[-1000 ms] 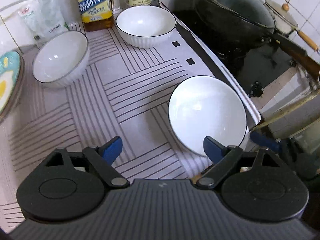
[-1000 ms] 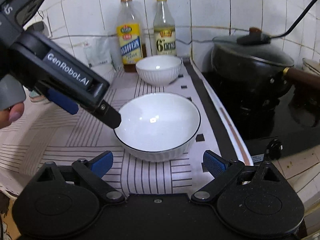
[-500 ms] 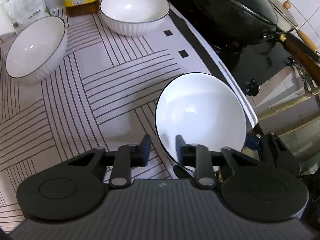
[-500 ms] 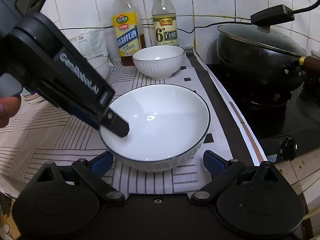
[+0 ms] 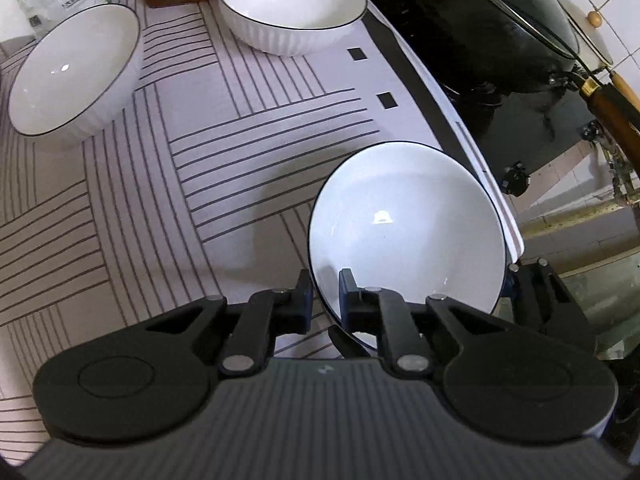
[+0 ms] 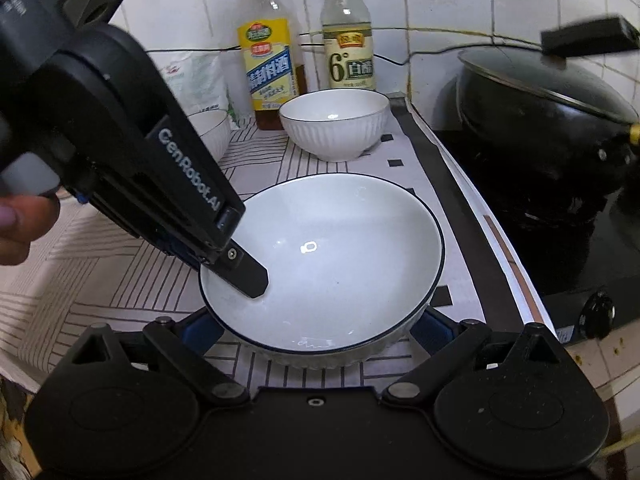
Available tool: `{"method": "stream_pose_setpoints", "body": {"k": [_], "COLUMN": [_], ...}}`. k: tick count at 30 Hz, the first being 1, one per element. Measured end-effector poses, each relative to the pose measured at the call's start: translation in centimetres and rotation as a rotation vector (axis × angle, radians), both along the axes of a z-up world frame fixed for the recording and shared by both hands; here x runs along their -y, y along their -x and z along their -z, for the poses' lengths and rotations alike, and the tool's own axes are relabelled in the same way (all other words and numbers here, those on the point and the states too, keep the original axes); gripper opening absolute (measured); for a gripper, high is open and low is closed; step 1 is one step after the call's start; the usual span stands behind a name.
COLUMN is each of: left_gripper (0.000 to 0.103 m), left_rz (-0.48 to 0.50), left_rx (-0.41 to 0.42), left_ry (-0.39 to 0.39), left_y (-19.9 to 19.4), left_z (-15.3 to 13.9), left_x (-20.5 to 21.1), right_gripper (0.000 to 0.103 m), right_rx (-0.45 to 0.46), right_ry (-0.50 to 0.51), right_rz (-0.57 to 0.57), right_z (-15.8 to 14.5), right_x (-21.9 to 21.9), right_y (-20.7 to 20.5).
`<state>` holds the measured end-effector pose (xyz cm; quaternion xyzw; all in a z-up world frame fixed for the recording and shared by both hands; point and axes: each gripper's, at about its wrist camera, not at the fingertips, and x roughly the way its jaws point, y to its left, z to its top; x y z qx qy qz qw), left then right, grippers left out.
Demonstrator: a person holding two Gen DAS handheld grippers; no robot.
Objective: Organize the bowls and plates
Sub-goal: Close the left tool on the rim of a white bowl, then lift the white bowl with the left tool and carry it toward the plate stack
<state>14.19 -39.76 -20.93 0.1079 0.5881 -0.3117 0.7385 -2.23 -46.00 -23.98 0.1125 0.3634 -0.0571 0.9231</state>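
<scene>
A white bowl with a dark rim [image 5: 404, 224] [image 6: 340, 256] is tilted near the mat's front right. My left gripper [image 5: 325, 294] is shut on its near-left rim, one finger inside and one outside; it shows from the side in the right wrist view [image 6: 244, 268]. My right gripper [image 6: 316, 330] is open, its blue-padded fingers on either side of the bowl's near wall. Two more white bowls stand behind: one at the back [image 5: 292, 4] [image 6: 334, 122], one at the left [image 5: 76, 72] [image 6: 210, 130].
A striped mat [image 5: 224, 140] covers the counter. Two bottles [image 6: 272, 68] [image 6: 348, 44] and a white bag [image 6: 196, 80] stand against the tiled wall. A black lidded wok [image 6: 548, 120] sits on the stove at the right, its handle [image 5: 612, 108] sticking out.
My left gripper closed from open onto the bowl's rim and tilted the bowl. My right gripper moved forward until its open fingers flank the bowl.
</scene>
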Motion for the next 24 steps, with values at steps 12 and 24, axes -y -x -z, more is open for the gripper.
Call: {"method": "stream_pose_setpoints", "body": {"k": [12, 24], "left_gripper": [0.012, 0.012], "left_rz": [-0.063, -0.217], "left_rx": [0.038, 0.121], "left_ry": [0.023, 0.010], "left_y": [-0.7, -0.1], "left_z": [-4.0, -6.8], "left_x": [-4.8, -12.5], "right_gripper": [0.099, 0.099], "right_rx": [0.047, 0.103], "right_ry": [0.026, 0.063], "right_rz": [-0.091, -0.258], "right_z": [-2.9, -6.5], "right_x": [-2.6, -8.2], "right_y": [-1.6, -3.3]}}
